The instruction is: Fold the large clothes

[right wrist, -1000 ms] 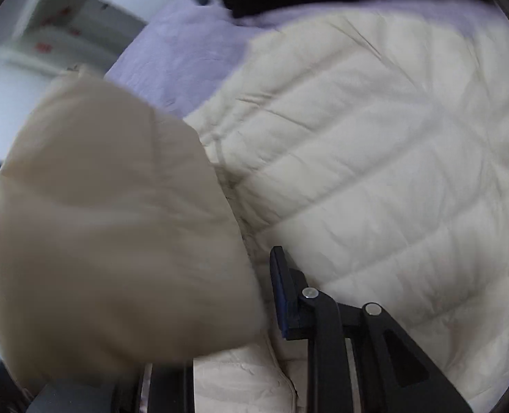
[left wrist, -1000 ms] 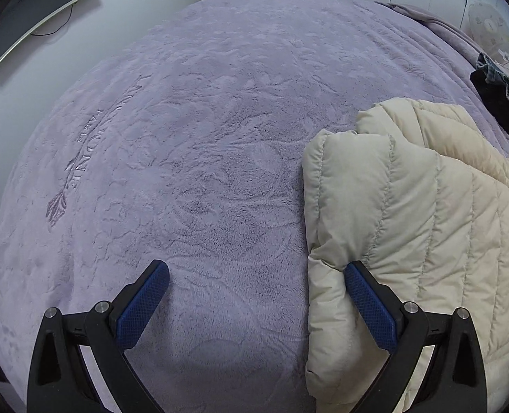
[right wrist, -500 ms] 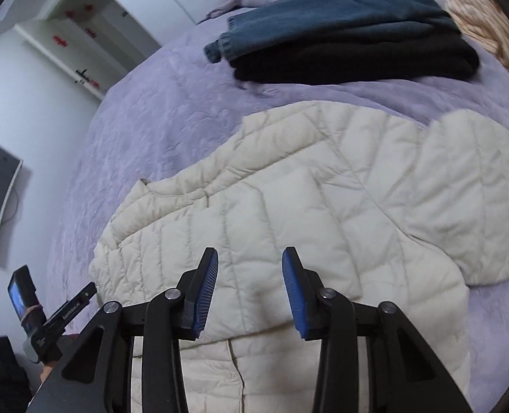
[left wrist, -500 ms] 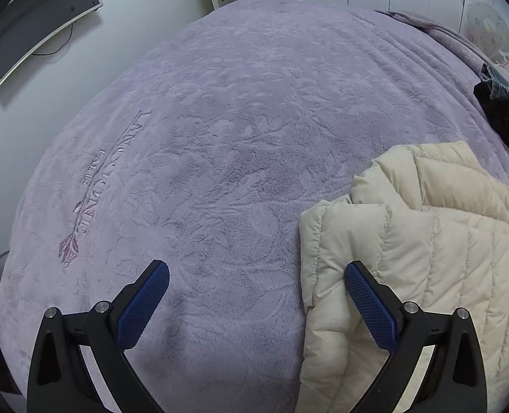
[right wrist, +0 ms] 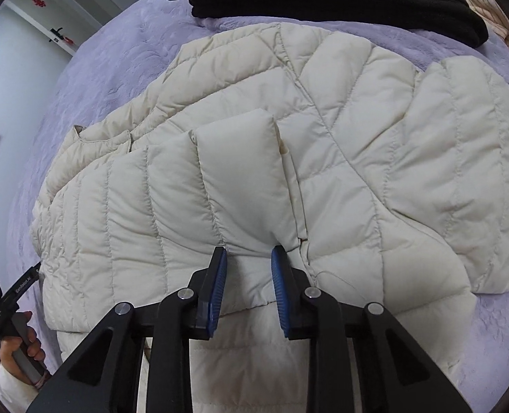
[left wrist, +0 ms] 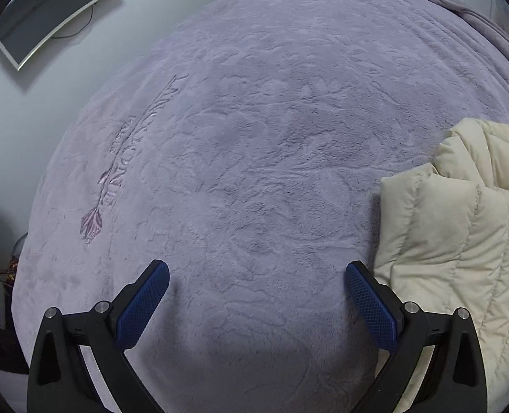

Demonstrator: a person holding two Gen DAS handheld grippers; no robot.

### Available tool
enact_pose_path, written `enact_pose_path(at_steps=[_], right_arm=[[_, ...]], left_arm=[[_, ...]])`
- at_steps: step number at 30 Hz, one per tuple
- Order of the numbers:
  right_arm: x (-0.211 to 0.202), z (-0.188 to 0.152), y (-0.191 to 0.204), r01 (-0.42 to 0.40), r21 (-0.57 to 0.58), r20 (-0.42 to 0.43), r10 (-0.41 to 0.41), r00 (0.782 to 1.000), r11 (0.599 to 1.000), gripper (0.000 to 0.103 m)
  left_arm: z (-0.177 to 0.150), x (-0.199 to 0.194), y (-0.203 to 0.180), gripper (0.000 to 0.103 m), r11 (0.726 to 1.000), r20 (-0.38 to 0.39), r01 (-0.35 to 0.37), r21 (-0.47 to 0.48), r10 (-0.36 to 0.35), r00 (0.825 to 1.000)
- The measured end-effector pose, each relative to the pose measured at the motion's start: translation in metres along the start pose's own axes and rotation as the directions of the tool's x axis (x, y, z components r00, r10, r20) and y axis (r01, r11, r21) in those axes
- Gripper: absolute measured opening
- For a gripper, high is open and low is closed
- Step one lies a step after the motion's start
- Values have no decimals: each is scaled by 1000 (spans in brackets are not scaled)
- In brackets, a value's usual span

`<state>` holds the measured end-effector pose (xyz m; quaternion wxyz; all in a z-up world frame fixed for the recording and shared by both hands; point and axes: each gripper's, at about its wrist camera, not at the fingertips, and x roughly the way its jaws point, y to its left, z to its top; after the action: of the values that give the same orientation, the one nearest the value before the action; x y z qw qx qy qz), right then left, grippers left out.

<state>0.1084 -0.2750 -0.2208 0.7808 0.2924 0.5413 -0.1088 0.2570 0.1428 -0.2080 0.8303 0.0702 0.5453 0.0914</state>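
Lavender plush bedspread [left wrist: 254,137] fills the view under the left gripper [left wrist: 256,296], spread wide with nothing between its 2 pads, beside the cream puffer jacket [right wrist: 289,158] lying flat on the bed. Right gripper [right wrist: 248,277] sits partly parted, pads apart over the folded-in sleeve [right wrist: 234,175].

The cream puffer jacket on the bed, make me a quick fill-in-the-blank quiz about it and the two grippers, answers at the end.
1. The cream puffer jacket lies on a bed cover whose colour is ____.
2. The left gripper is open over bare cover, and the jacket lies to its ____ side.
3. Between the fingertips of the right gripper sits the end of the jacket's folded ____.
4. Beyond the jacket lies a black garment with a ____ denim one on top.

Answers: purple; right; sleeve; blue
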Motion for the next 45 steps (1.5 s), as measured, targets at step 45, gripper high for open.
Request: enact_pose_path(at_steps=[45], right_arm=[[-69,-6,-43,-198,144,-57,208,976,970,64]], left_arm=[[-53,-99,-95,103,961,-61,150,233,-139,988]])
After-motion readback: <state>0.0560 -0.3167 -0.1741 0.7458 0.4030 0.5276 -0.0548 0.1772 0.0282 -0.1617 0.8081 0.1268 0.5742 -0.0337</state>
